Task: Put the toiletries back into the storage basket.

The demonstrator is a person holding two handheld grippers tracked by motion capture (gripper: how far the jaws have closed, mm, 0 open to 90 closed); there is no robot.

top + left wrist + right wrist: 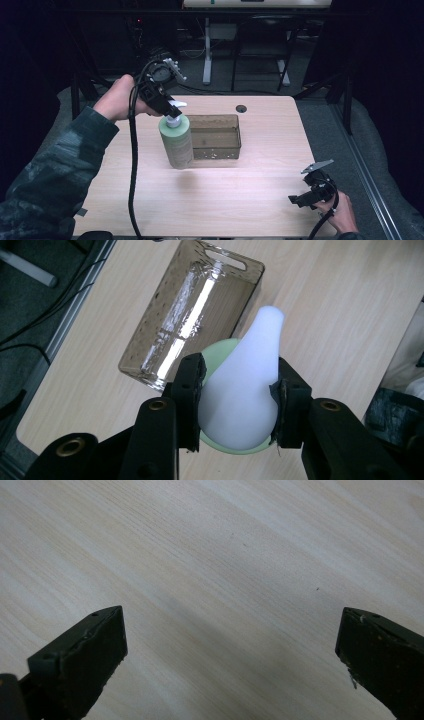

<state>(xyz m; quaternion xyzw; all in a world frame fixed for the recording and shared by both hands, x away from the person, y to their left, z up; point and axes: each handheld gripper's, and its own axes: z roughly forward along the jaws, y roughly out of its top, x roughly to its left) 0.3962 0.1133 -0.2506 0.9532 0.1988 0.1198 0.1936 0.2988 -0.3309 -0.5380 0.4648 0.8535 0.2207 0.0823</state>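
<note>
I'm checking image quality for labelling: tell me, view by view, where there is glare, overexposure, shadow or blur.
High view: surroundings nearly black, the table evenly lit, soft shadow under the green bottle. Left gripper view: the white pump top is overexposed and featureless; bright glare streaks along the clear bin. Right gripper view: the open jaws look soft, a faint shadow band crosses the wood.

I note the table (230,195) is pale wood-grain laminate, matt and smooth. The bin (150,340) is clear, glossy smoked plastic; the bottle (177,142) is matt pale-green plastic with a smooth white pump head (242,390). I see matt black jaw pads (82,655).
</note>
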